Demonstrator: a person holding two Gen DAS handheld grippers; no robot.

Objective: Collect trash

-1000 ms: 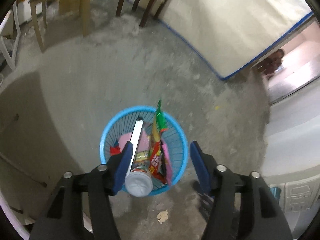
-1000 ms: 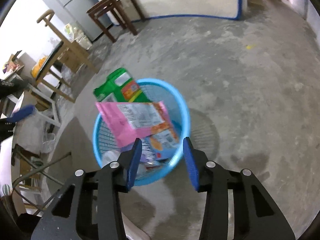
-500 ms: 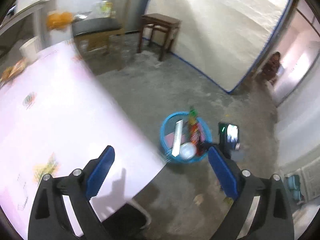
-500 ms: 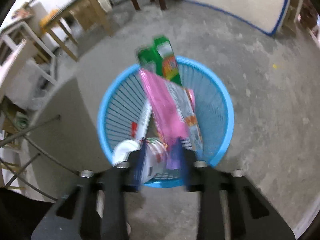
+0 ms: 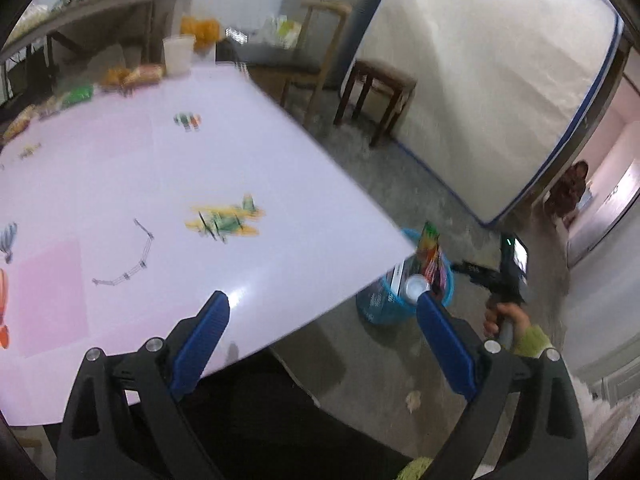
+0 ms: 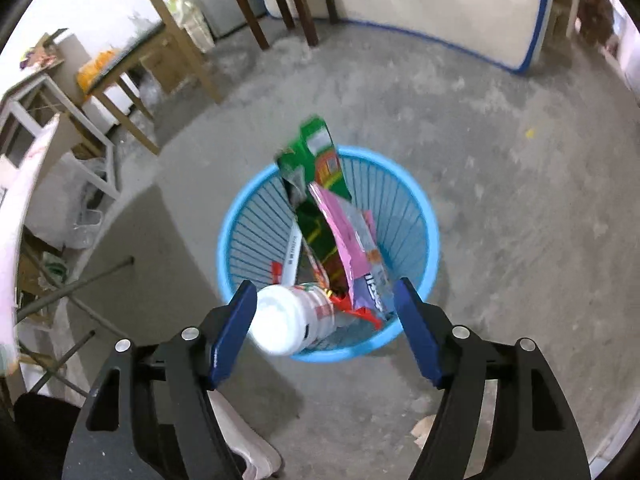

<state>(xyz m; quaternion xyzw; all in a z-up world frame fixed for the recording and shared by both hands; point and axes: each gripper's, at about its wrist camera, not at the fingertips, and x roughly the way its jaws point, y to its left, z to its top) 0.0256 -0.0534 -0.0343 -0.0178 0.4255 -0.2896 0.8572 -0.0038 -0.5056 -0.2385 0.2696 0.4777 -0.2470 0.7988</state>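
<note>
Left view: the left claw (image 5: pixel 322 318), empty and wide open, has swung from above the bin (image 5: pixel 404 300) to a pink table (image 5: pixel 168 184); the bin now sits on concrete beyond its right finger. Right view: the right claw (image 6: pixel 325 320) is opening above the bin (image 6: pixel 416 216), its pink wrapper (image 6: pixel 352 248) now released inside.

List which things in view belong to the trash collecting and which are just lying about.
Part of the job:
- blue basket
- pink wrapper, green wrapper and white cup in it
- snack packets at the table's far edge
- paper scrap on the floor

Just lying about:
- pink table
- wooden chair
- dark stool
- mattress against the wall
</note>
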